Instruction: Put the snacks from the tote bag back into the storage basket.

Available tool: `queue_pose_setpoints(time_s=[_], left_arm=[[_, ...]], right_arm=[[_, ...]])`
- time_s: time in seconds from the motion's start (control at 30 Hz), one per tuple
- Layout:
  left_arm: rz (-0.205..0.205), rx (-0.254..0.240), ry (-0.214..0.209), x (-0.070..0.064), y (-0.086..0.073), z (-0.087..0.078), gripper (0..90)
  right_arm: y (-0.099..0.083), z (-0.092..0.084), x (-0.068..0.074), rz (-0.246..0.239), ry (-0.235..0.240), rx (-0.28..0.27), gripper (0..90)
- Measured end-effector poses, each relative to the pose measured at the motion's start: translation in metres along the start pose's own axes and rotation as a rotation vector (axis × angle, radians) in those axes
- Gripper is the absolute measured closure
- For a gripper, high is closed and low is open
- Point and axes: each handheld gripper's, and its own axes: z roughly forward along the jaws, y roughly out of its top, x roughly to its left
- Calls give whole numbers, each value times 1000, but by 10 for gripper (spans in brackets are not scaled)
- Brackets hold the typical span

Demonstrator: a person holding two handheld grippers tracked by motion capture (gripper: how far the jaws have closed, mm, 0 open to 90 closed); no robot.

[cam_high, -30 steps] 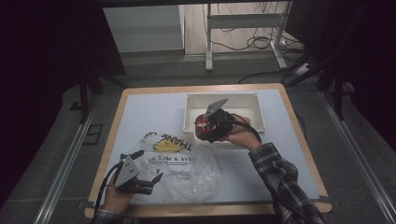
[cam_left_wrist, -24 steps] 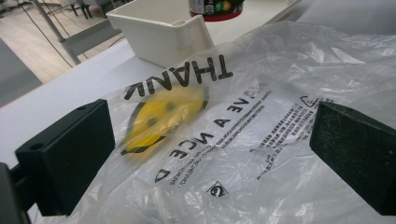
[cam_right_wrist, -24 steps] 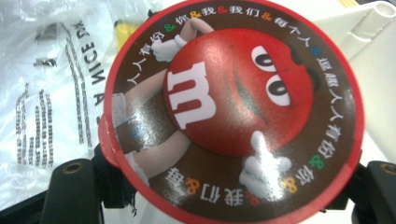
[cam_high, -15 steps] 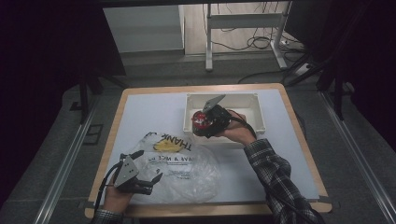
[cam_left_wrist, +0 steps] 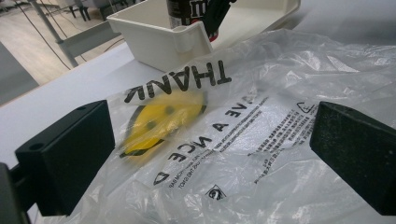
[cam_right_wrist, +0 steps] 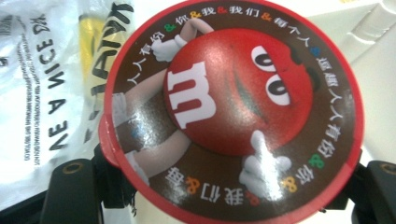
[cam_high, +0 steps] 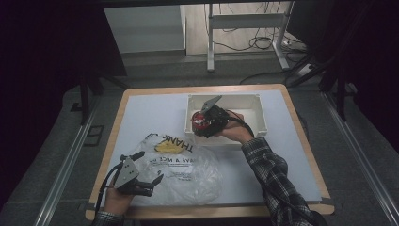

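A round red and brown candy tub [cam_right_wrist: 231, 107] with a red cartoon lid fills the right gripper view. My right gripper [cam_right_wrist: 226, 198] is shut on its sides, and the lid faces the camera. In the high view that gripper [cam_high: 203, 123] holds the tub [cam_high: 197, 120] over the near left corner of the white bin [cam_high: 244, 100]. My left gripper [cam_high: 148, 168] rests at the table's front left with its jaws wide apart. Its jaws [cam_left_wrist: 210, 154] straddle the edge of a clear printed plastic bag [cam_left_wrist: 243, 116] without pressing on it.
The plastic bag [cam_high: 188, 169] lies crumpled on the white table top [cam_high: 141, 117] between the bin and the front edge. The bin's corner [cam_left_wrist: 154, 37] stands just beyond the bag. Floor rails, a metal stand and cables lie beyond the table.
My right gripper has drifted a little left and lower with the tub, toward the bin's near left corner. The left gripper has stayed put.
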Motion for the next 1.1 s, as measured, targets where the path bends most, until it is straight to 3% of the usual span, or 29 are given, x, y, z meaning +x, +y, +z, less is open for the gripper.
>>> queue_pose_setpoints(time_s=[1.1], left_arm=[[-4, -7, 2, 0, 0, -1, 0]], right_arm=[[-12, 45, -27, -32, 87, 73, 254]])
